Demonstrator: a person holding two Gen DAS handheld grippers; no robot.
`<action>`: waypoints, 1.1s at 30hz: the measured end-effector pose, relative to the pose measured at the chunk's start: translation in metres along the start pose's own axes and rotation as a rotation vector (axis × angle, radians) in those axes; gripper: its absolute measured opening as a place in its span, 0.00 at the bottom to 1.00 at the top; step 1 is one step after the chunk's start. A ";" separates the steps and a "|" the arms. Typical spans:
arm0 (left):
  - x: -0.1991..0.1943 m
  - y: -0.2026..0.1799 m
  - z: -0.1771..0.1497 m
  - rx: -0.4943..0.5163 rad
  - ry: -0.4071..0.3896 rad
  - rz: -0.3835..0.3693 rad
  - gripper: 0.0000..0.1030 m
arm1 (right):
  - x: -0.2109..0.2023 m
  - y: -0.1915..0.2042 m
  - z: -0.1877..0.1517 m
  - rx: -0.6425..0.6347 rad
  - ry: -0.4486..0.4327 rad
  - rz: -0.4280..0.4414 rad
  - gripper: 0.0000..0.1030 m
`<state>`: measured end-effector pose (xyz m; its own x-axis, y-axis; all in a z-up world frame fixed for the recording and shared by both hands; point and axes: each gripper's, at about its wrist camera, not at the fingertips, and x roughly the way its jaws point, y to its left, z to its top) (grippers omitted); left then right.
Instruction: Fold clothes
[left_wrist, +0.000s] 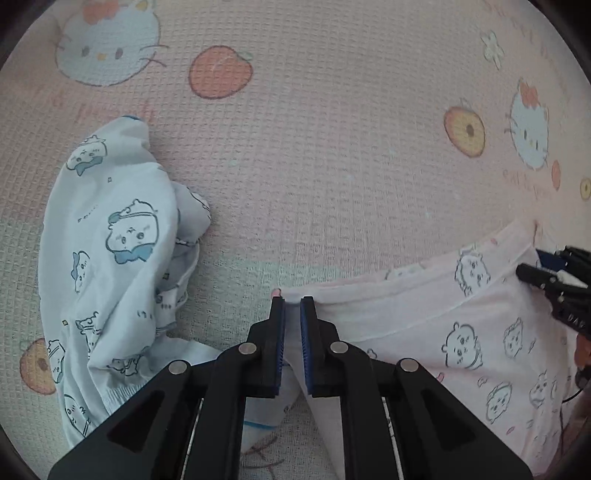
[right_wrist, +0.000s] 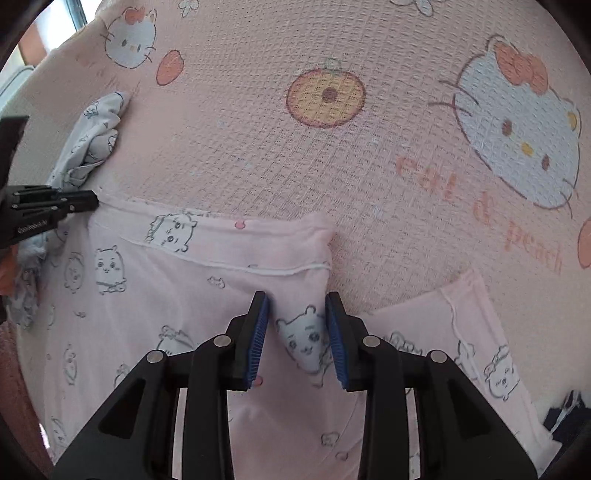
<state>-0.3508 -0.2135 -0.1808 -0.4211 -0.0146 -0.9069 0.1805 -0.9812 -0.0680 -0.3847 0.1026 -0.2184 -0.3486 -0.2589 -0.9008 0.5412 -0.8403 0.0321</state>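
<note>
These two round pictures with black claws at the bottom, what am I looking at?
Each picture comes from a wide-angle camera mounted on a hand-held gripper, looking out along its two fingers. A person holds one in each hand; there is no robot arm. The left gripper is pinched shut on the edge of a pink garment. The right gripper is open, with a fold of that same pink garment between its blue pads. Everything lies on a pink sheet printed with cats and peaches. A crumpled blue garment waits on the left.
</note>
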 end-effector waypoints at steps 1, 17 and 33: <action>-0.002 0.005 0.003 -0.040 -0.013 -0.014 0.29 | 0.000 -0.001 0.003 0.009 -0.010 -0.015 0.31; 0.042 0.004 0.017 -0.058 -0.019 -0.040 0.08 | 0.020 -0.044 0.024 0.224 -0.097 0.084 0.03; -0.035 -0.083 -0.069 0.019 0.166 -0.065 0.35 | -0.153 -0.048 -0.108 0.582 -0.154 0.150 0.37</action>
<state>-0.2895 -0.1183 -0.1721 -0.2781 0.0795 -0.9572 0.1399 -0.9826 -0.1223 -0.2743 0.2337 -0.1290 -0.4308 -0.4233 -0.7970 0.1020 -0.9003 0.4231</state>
